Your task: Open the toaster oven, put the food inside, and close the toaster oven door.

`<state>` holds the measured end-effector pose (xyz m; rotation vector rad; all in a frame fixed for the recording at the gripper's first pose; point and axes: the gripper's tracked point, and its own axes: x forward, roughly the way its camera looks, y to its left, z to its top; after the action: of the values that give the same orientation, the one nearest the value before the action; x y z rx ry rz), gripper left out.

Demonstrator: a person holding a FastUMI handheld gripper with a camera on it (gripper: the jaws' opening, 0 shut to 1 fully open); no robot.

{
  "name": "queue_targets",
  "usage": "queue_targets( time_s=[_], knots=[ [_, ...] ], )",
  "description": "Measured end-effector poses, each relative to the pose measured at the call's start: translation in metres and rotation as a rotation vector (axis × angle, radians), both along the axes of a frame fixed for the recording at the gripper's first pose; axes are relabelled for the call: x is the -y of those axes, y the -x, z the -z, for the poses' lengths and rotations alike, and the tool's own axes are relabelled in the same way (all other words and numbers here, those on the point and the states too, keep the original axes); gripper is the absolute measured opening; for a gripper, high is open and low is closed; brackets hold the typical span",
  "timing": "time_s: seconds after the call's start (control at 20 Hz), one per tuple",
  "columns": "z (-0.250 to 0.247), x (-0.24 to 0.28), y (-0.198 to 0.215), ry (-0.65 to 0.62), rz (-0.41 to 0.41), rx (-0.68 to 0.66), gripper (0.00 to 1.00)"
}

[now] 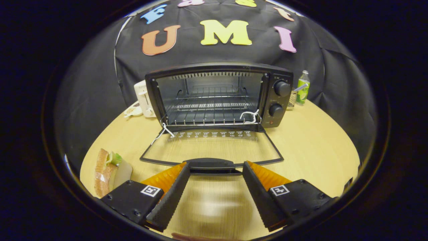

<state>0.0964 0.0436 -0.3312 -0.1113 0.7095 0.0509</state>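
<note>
so, round wooden desk (311, 147) carries everything. toaster oven (219, 95) sits at its far middle, glass door (212, 147) dropped flat onto the desk toward the jaws, wire rack (210, 112) bare inside, two knobs (282, 88) on its right panel. gripper (215, 174) has its jaws released, spread wide, tips either side of the door handle (211, 165), gripping nothing. food, a sandwich (108, 170), lies on the desk left of the left finger. white toaster (144, 98) left of the oven, green bottle (303, 87) right of it.
</note>
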Motion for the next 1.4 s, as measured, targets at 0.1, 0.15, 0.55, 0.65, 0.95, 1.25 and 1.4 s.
queue_targets(
  time_s=[0.1, 0.15, 0.55, 0.65, 0.95, 1.25, 1.4],
  knots=[
    [-0.008, -0.006, 0.003, -0.022, -0.024, 0.002, 1.0],
    [-0.011, -0.01, 0.004, -0.046, -0.037, -0.004, 1.0],
    [-0.048, -0.069, 0.028, -0.411, -0.192, -0.229, 0.98],
    [-0.049, -0.096, 0.045, -0.51, -0.248, -0.341, 0.94],
    [-0.039, -0.149, 0.085, -0.583, -0.445, -0.589, 0.83],
    [-0.027, -0.162, 0.083, -0.602, -0.437, -0.691, 0.74],
    [-0.019, -0.165, 0.08, -0.624, -0.432, -0.726, 0.68]
  ],
)
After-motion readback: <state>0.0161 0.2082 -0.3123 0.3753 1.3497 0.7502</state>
